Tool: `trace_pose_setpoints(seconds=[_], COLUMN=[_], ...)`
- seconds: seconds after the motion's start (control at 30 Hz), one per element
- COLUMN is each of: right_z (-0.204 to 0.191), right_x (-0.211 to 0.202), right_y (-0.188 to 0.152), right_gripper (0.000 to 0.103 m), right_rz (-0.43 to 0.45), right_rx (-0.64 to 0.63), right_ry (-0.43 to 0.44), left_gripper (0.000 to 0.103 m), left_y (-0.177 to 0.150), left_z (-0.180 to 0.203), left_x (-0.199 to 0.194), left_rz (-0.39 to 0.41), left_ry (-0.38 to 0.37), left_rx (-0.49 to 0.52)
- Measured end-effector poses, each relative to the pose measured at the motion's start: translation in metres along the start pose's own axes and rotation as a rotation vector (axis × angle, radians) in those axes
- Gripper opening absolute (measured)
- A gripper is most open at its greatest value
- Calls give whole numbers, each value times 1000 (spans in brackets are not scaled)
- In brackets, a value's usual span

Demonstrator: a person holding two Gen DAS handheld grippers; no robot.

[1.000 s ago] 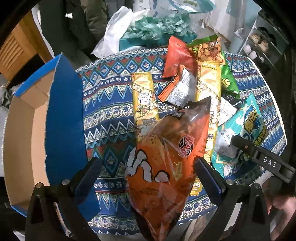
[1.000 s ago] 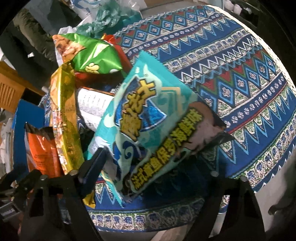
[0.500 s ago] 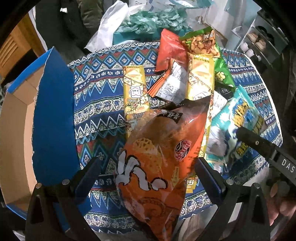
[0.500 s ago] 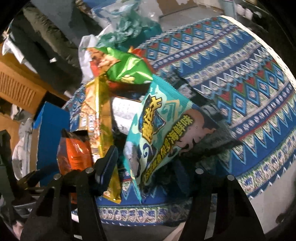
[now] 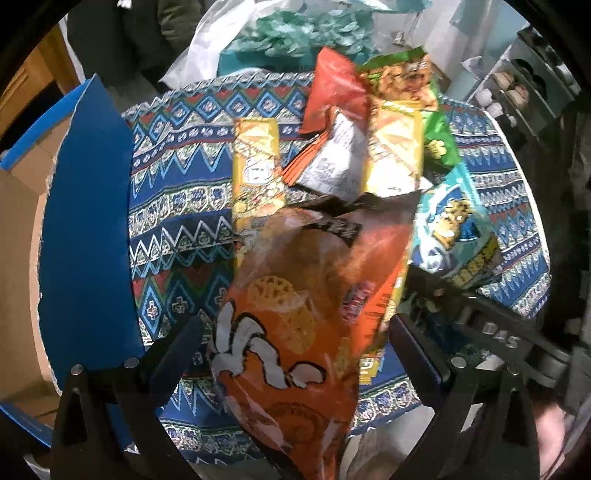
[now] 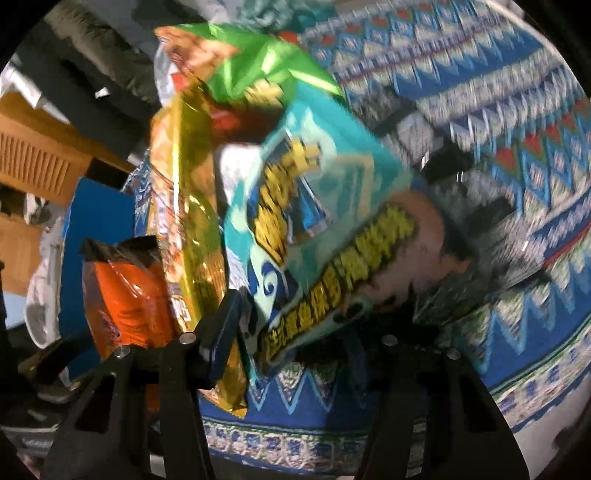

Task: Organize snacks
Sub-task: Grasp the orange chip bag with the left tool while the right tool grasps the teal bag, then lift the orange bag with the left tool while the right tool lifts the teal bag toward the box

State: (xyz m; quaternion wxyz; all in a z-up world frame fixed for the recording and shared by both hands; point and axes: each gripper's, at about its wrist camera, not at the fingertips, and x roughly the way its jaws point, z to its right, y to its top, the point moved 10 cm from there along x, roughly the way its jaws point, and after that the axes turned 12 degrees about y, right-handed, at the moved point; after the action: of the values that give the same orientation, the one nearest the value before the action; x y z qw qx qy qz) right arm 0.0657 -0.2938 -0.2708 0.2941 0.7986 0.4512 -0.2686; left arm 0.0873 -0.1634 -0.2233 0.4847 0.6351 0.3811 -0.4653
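My left gripper (image 5: 295, 350) stands with its jaws wide around a large orange snack bag (image 5: 306, 317), which rises between the fingers above the table. My right gripper (image 6: 291, 332) has narrowed its jaws onto the lower edge of a teal snack bag (image 6: 325, 229), which sits tilted and lifted; it also shows in the left wrist view (image 5: 450, 236). A pile of snacks lies on the patterned tablecloth (image 5: 177, 192): a yellow bag (image 5: 256, 166), a second yellow bag (image 6: 188, 206), a red bag (image 5: 332, 88) and a green bag (image 6: 258, 62).
A blue cardboard box (image 5: 85, 229), open with a brown inside, stands at the table's left edge. A white plastic bag and teal wrapping (image 5: 295, 33) lie beyond the far edge. Shelves (image 5: 517, 88) stand at the far right.
My right gripper's jaws have narrowed on the teal bag and lifted it, with motion blur now. The orange bag has risen and swung slightly left between my left fingers.
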Motion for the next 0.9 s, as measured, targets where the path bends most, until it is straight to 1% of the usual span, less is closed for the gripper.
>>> trace_pose_setpoints(seconds=[0.07,0.17,0.23,0.37,0.4,0.47,0.5,0.53,0.57,0.7,0.77,0.83,0.9], right_z=[0,-3,-4,-10,-12,-17,-19,-21,-23,-26,-26,-29,-32], right_x=[-2,-6,-7,2,4,6,6,6,5,-1,-7,-11,-18], right_y=[0,7,12,19,19,21,22,23,24,25,26,26,28], right_gripper=[55,55,55,54,44,35,29,29,26,23,22,20,19], right_rz=[16,54,72,72,74,72,77,85,90,101,113,125,142], right_rx=[16,3,10,-10,-23,-50,-58,-67,-75,-102,-122,-145,-176], right_ry=[11,16,26,19,11,15,11,9,9,-20,-48,-66,-103], left_gripper=[102,102,102,102,102,101,99,92,85,82,79,77,74], left_y=[1,1,3,6,7,8,8,8,8,5,3,3,4], left_z=[4,7,6,4,4,4,5,5,5,4,4,3,1], left_x=[-4,0,8,20,23,25,25,26,26,22,22,17,12], left_rz=[14,15,1,-28,-30,-25,-21,-17,-19,-8,-3,9,24], left_ry=[-3,34,51,23,10,-3,-12,-33,-38,-36,-31,-29,-17], left_rx=[18,51,50,11,3,7,9,8,5,13,30,30,27])
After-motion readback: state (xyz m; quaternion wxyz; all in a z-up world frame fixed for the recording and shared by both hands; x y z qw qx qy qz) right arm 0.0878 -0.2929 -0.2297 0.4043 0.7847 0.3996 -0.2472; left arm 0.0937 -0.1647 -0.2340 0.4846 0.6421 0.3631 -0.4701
